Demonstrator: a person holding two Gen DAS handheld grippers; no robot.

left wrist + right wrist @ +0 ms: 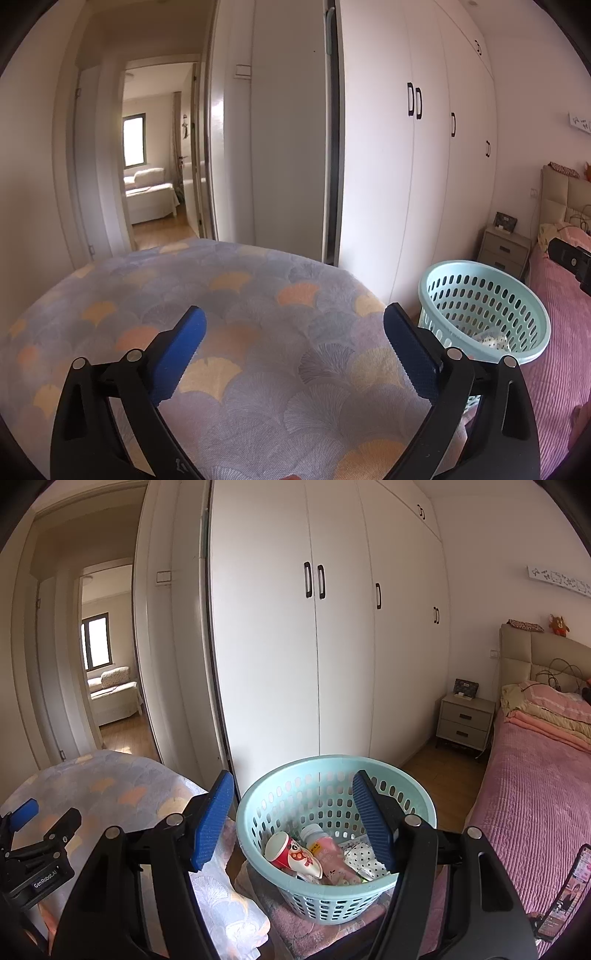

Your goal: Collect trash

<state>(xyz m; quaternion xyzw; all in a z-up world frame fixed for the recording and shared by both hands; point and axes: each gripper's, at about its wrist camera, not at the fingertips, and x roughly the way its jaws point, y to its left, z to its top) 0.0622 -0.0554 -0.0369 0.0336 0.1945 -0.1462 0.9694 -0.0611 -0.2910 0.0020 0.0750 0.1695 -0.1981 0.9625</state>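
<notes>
With both tongs gaping empty, basket [258, 823] already holds trash.
Risk: right tongs [293, 821] just above its rim could clip and tip it; left tongs [293, 349] hover beside it over the quilt [258, 295].

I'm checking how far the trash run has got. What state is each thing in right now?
Left gripper: open, empty, over the patterned bedspread.
Right gripper: open, empty, above the basket.
Basket: upright, partly filled.
Red-and-white cup: lying in the basket.
Pink bottle: lying in the basket, capped.
Dotted wrapper: in the basket.
Wardrobe doors: shut.
Phone: on the pink bed, screen lit.
</notes>
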